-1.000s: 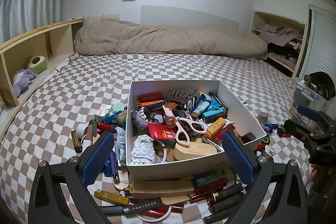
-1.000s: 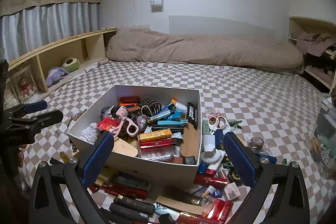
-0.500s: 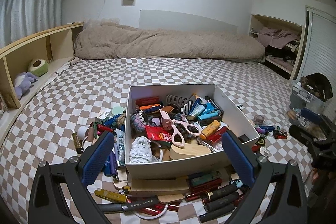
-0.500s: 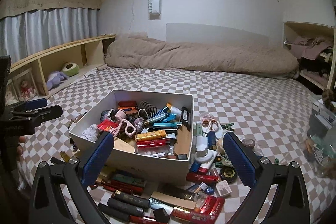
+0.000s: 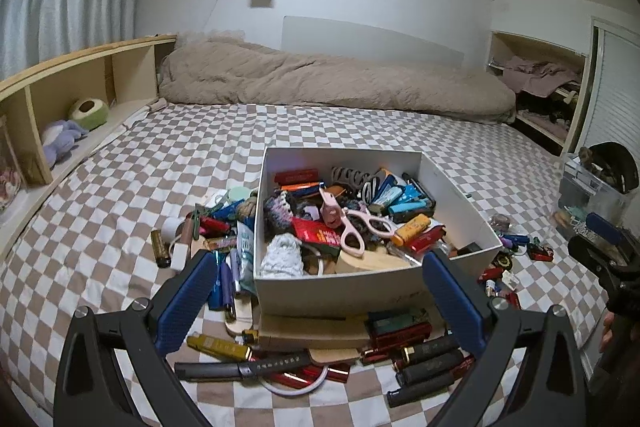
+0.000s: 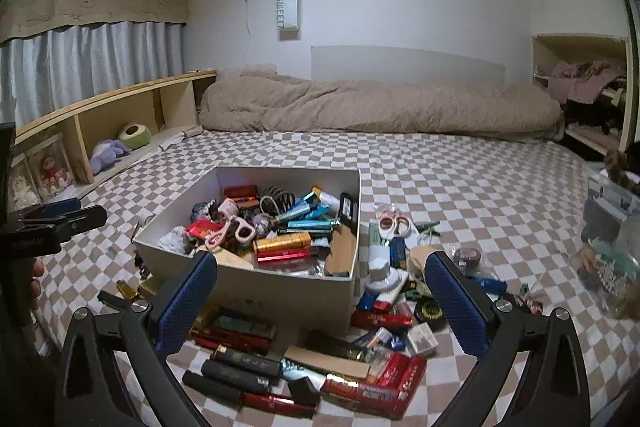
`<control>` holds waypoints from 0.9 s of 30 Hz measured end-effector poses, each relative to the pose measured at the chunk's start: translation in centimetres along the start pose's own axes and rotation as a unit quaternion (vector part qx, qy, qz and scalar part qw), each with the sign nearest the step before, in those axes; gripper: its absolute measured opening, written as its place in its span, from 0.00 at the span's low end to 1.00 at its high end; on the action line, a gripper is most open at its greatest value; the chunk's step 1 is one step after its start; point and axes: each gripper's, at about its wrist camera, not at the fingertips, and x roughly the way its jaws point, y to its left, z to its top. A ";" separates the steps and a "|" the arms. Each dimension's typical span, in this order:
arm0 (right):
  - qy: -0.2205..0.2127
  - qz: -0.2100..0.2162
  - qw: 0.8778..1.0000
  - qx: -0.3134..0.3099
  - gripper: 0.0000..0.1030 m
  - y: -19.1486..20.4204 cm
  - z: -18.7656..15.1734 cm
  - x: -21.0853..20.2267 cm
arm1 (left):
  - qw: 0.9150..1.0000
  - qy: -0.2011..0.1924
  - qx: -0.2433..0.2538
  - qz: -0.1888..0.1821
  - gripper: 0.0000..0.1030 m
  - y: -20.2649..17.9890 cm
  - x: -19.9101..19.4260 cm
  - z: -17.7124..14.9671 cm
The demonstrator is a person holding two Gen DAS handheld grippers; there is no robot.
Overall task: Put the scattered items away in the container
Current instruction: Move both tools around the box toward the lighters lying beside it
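Box (image 5: 336, 291) already half full; plenty of clutter (image 6: 352, 367) around it left. My left gripper (image 5: 320, 303) and right gripper (image 6: 320, 303) both spread wide, empty.

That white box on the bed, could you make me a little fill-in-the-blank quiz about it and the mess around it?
1. The white box sits on a ____-patterned bedspread.
2. The pink scissors lie ____ the box.
3. Both the left gripper and right gripper are ____, holding nothing.
4. The hanging bag on the wall reads ____.

Missing words: checkered; inside; open; SWEET
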 end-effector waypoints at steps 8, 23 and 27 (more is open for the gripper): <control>0.027 -0.009 1.000 0.008 1.00 -0.5 -3.2 1.0 | 1.000 0.021 0.004 0.013 1.00 -0.6 1.7 -3.1; 0.095 -0.033 0.995 -0.003 1.00 0.9 -9.4 4.2 | 0.996 0.085 -0.011 0.012 1.00 -0.6 4.3 -8.4; 0.107 -0.055 0.992 -0.029 1.00 1.9 -11.0 5.0 | 0.995 0.101 -0.017 0.007 1.00 -0.7 4.8 -9.6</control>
